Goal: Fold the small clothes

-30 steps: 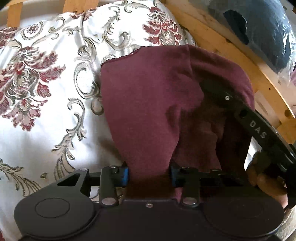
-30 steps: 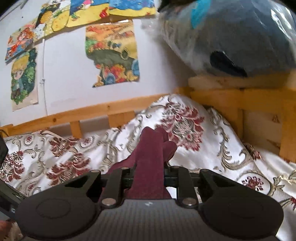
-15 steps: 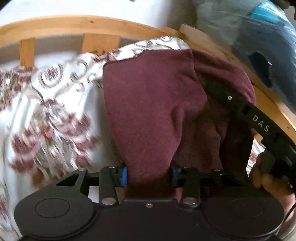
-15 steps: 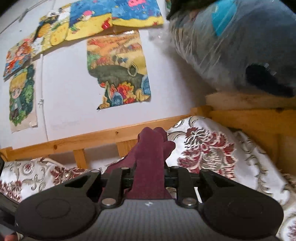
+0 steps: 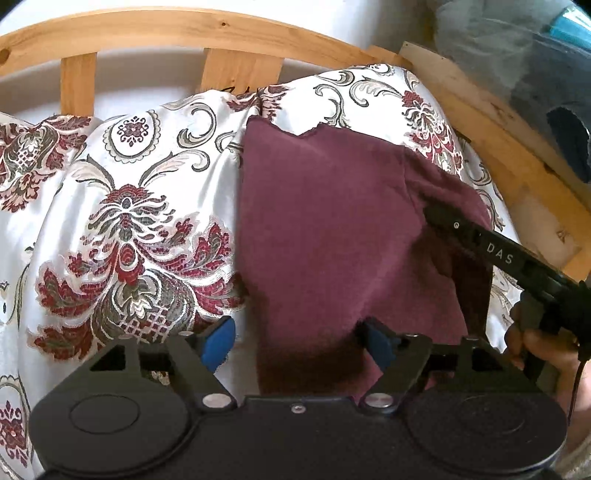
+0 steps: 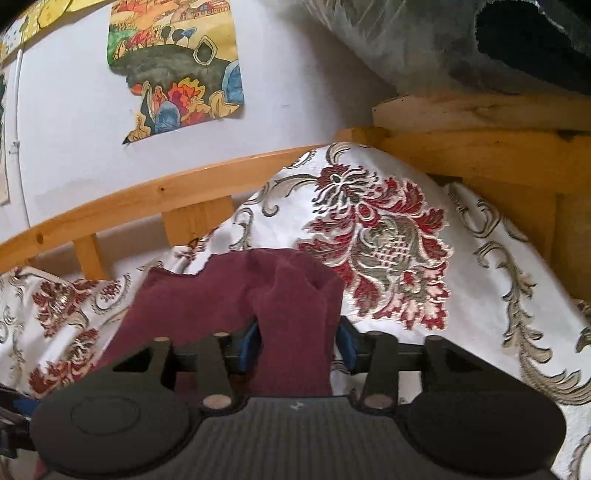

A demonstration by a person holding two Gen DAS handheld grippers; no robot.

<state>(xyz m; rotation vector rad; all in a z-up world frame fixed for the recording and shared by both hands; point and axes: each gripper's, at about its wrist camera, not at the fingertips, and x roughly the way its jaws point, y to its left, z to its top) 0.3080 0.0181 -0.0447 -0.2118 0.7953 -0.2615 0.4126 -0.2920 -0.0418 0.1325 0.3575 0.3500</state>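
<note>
A maroon cloth (image 5: pixel 325 221) lies folded on the floral bedspread (image 5: pixel 129 221), its far edge near the wooden rail. My left gripper (image 5: pixel 299 341) straddles its near edge with jaws opening; the left blue pad (image 5: pixel 221 343) stands apart from the fabric. A black finger (image 5: pixel 495 254) of my right gripper reaches over the cloth's right side, with a hand (image 5: pixel 543 343) behind it. In the right wrist view a bunched ridge of the cloth (image 6: pixel 295 314) rises between my right gripper (image 6: pixel 297 347), whose jaws are opening; the pads sit just off the fabric.
A wooden bed rail (image 5: pixel 184 29) with slats runs along the back. A plastic-wrapped dark bundle (image 5: pixel 535 74) rests on the wooden frame (image 6: pixel 480 147) at the right. Colourful pictures (image 6: pixel 177 66) hang on the white wall.
Both grippers carried the pinched cloth towards the wooden rail. Their jaws have spread apart, and the cloth now rests on the bedspread.
</note>
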